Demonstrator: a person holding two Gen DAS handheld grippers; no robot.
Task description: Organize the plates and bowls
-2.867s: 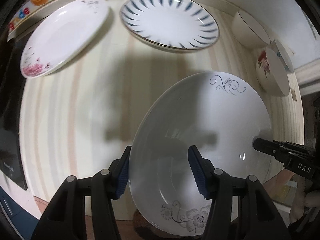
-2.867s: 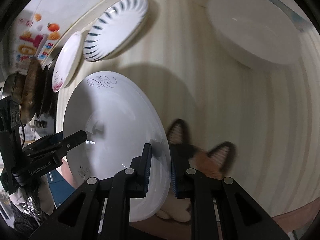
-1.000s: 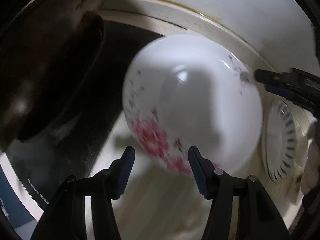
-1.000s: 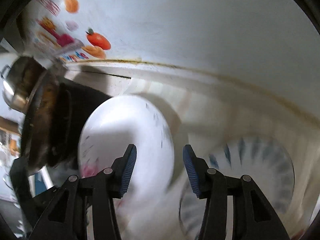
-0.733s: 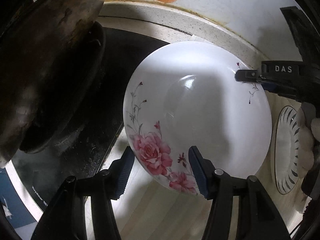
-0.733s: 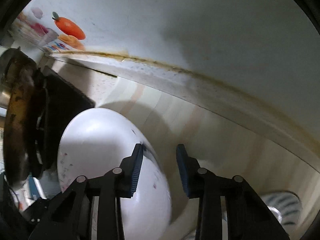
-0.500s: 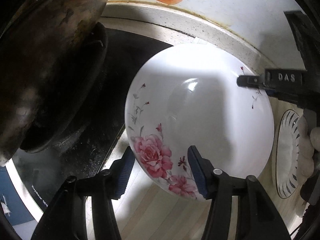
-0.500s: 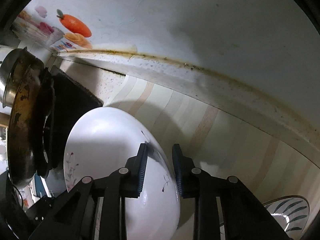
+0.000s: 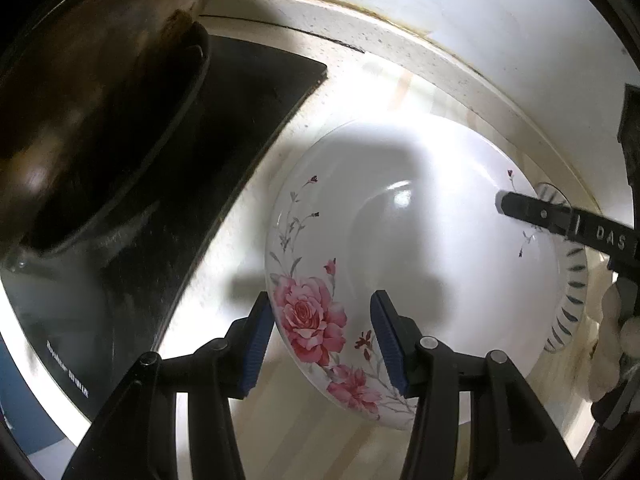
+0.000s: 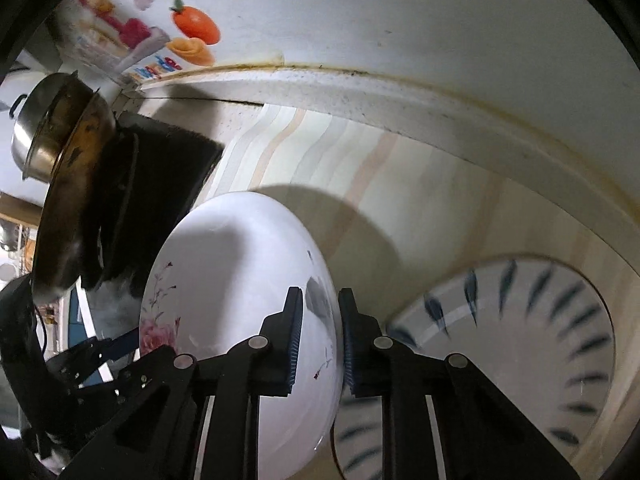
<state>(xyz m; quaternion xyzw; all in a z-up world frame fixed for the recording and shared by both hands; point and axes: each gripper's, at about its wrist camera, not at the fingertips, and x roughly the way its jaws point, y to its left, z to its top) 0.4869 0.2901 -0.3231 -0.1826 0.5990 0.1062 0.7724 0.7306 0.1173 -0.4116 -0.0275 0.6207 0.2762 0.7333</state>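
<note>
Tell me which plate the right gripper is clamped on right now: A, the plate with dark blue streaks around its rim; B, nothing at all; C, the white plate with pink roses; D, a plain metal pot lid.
C. In the right wrist view the right gripper has its fingers closed over the rim of the rose plate, while the blue-streaked plate lies on the striped counter beside it, ungripped.
</note>
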